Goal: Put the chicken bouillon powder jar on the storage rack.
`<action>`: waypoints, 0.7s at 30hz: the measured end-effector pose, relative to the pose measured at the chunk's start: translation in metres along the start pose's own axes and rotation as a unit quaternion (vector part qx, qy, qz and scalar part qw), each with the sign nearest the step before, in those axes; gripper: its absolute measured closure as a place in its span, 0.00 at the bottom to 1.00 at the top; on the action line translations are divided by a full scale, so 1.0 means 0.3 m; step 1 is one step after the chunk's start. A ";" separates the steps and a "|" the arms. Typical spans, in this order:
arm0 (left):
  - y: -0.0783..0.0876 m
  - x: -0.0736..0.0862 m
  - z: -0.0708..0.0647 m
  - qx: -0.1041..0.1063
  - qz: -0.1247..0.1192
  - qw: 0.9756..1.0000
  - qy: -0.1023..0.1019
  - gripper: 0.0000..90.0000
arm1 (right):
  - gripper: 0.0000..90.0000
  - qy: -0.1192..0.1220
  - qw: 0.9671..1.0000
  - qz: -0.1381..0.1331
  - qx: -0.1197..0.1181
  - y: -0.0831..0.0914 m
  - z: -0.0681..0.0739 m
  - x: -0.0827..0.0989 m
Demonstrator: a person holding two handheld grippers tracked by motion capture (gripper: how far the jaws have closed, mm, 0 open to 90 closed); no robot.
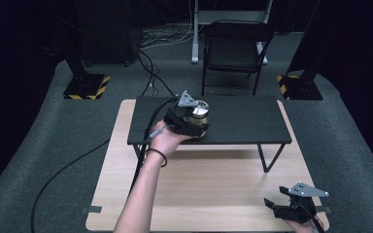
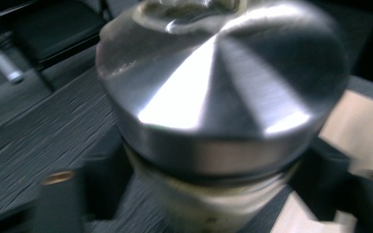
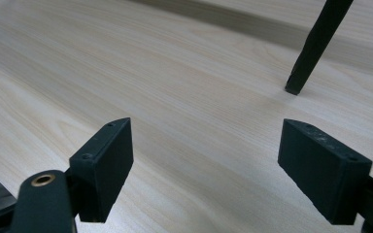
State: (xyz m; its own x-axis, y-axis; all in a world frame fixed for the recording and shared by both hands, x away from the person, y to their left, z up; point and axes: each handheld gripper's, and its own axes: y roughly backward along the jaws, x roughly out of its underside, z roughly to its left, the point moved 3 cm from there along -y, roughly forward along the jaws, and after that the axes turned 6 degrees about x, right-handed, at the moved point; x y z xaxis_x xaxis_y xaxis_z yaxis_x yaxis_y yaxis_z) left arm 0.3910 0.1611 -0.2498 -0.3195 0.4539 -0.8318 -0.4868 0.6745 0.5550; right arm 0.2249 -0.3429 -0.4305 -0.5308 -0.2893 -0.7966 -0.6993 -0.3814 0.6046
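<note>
A jar with a brushed metal lid stands on the left part of a black raised shelf. My left gripper is at the jar from the near side, jaws either side of its pale body, shut on it. The left gripper view is blurred; up close the lid sits above the jar's cream body. My right gripper rests low at the table's front right corner, open, nothing between its fingers. Under it lies bare light wood.
The shelf stands on thin black legs over a light wooden table. A black cable trails from the left gripper off the table's left side. A folding chair and stand bases sit on the carpet behind.
</note>
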 end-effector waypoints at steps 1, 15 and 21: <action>0.014 0.024 -0.004 -0.008 -0.012 1.000 0.007 0.20 | 0.21 -0.001 1.000 0.000 -0.001 0.001 -0.001 0.000; 0.169 0.192 -0.077 0.012 -0.043 0.999 -0.024 0.17 | 0.21 0.000 1.000 -0.001 0.001 0.002 0.007 0.000; 0.214 0.327 -0.112 -0.002 -0.032 0.999 -0.042 0.17 | 0.21 0.000 1.000 -0.001 0.002 0.002 0.009 0.000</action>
State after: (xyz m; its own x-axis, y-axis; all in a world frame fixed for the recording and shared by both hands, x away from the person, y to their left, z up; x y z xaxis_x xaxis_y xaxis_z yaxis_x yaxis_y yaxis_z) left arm 0.3010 0.2294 -0.2959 -0.2179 0.4575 -0.8621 -0.5076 0.7013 0.5005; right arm 0.2232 -0.3407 -0.4301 -0.5290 -0.2894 -0.7977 -0.7022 -0.3785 0.6030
